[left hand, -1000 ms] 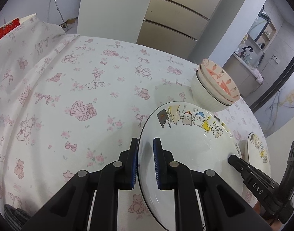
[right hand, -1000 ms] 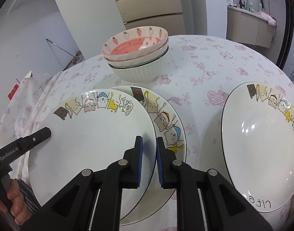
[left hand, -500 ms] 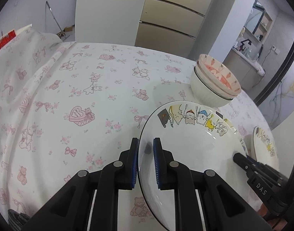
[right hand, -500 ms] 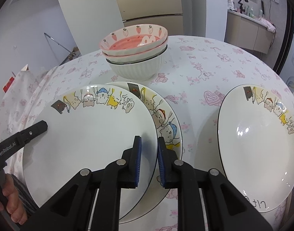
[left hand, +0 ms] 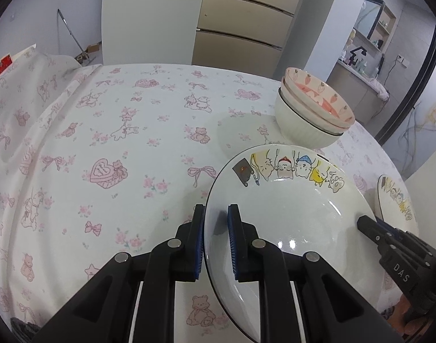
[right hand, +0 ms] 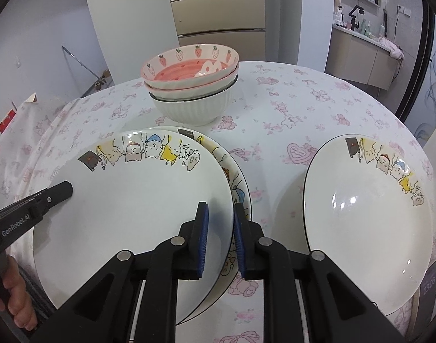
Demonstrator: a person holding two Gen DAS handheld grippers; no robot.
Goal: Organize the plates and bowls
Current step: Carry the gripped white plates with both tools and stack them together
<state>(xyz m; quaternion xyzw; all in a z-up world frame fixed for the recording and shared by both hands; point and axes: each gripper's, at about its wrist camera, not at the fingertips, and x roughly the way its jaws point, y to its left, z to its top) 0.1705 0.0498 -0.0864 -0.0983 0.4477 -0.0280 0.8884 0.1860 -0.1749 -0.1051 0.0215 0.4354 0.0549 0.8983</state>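
A white plate with a cat cartoon rim [left hand: 286, 208] hangs just above the table, held from both sides. My left gripper [left hand: 215, 208] is shut on its left rim. In the right wrist view the same plate [right hand: 137, 200] has my right gripper [right hand: 220, 205] shut on its right rim, and the left gripper [right hand: 62, 190] shows at its far edge. Under it lies a second cat plate [right hand: 239, 188], mostly covered. A third cat plate [right hand: 369, 220] rests on the cloth to the right. Behind stand the stacked bowls [right hand: 192, 91]: strawberry bowls in a white ribbed one.
A round table under a pink-print cloth [left hand: 117, 143] carries everything; its left half holds only the cloth. A phone [right hand: 430, 280] lies by the right plate's near edge. A person's hand [right hand: 15, 294] grips the left tool. A cabinet and a counter stand behind.
Both grips have stayed on the plate. The held plate now covers a little more of the plate beneath it, and both views have rolled slightly.
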